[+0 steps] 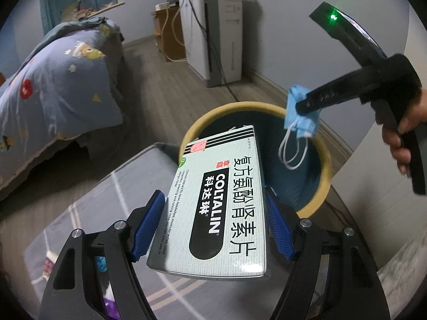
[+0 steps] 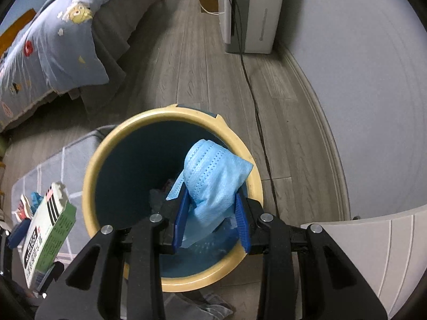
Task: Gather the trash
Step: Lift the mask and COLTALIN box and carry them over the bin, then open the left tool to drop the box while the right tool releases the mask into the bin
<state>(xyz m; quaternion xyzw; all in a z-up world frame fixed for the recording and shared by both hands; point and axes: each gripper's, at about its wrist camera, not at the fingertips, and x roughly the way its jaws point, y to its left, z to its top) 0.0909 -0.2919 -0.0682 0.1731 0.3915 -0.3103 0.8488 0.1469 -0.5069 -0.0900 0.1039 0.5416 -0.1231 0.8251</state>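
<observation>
My left gripper (image 1: 213, 205) is shut on a white-green medicine box (image 1: 218, 200) marked COLTALIN and holds it just before the near rim of the trash bin (image 1: 324, 186). The box also shows in the right wrist view (image 2: 45, 237), left of the bin. My right gripper (image 2: 210, 208) is shut on a blue face mask (image 2: 213, 176) and holds it above the open bin (image 2: 170, 114), which has a yellow rim and dark blue inside. In the left wrist view the mask (image 1: 299, 117) hangs over the bin's far right rim with its white ear loops dangling.
A bed with a blue patterned quilt (image 1: 53, 85) stands to the left. A grey rug (image 1: 106, 213) lies by the bin with some small items on it. A white appliance (image 1: 216, 34) with a black cable (image 2: 256, 112) stands at the wall. A white cabinet (image 2: 373, 253) is at the right.
</observation>
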